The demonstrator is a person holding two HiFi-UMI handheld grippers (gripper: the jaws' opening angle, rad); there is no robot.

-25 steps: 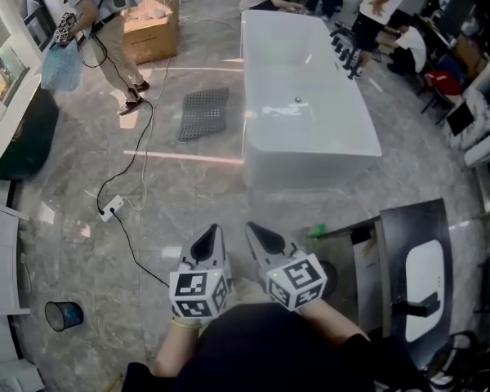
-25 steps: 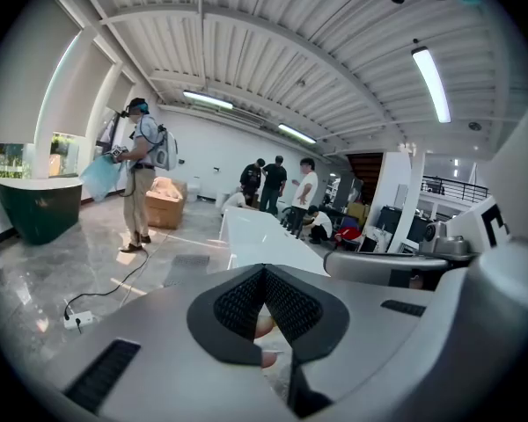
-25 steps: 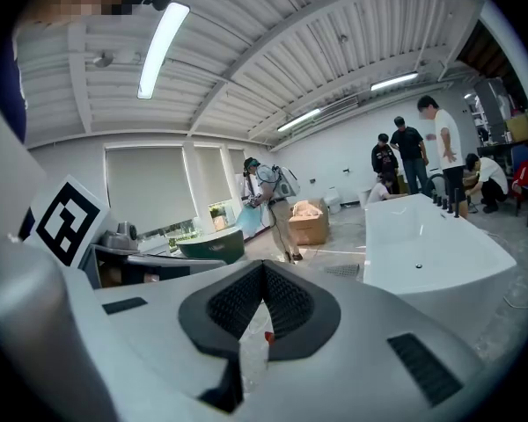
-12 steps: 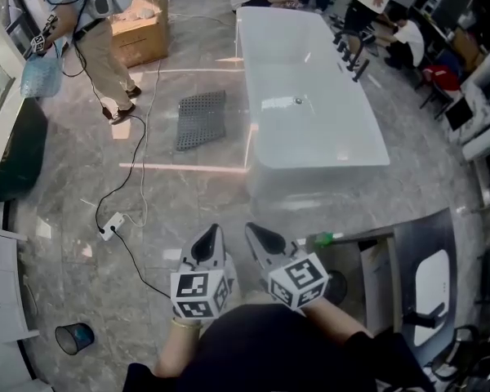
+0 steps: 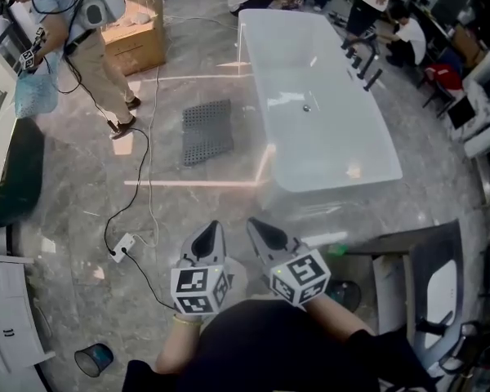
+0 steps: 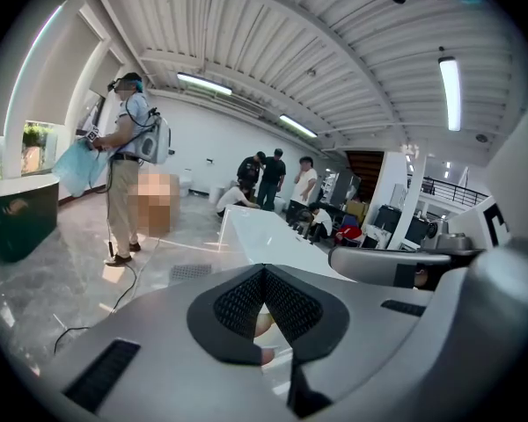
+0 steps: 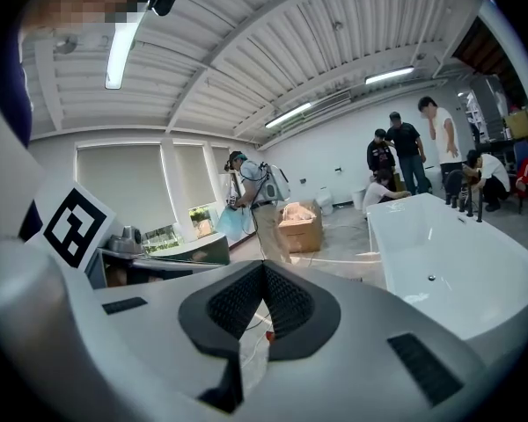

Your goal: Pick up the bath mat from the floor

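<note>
The dark grey perforated bath mat (image 5: 207, 131) lies flat on the marble floor, just left of the white bathtub (image 5: 322, 113); it also shows small and far off in the left gripper view as the mat (image 6: 191, 272). My left gripper (image 5: 211, 233) and right gripper (image 5: 256, 229) are held side by side close to my body, well short of the mat. Both are shut with nothing between the jaws. The left gripper (image 6: 264, 275) and right gripper (image 7: 264, 271) point level across the room, above the floor.
A black cable runs to a white power strip (image 5: 122, 246) on the floor between me and the mat. A person (image 5: 73, 31) with a backpack stands far left beside a cardboard box (image 5: 135, 35). More people crouch behind the tub. A dark cabinet (image 5: 429, 280) is at my right, a small bin (image 5: 94, 359) at bottom left.
The view has advanced toward the mat and tub, which now sit nearer; the power strip has slid down the frame. Both grippers keep the same pose and stay shut.
</note>
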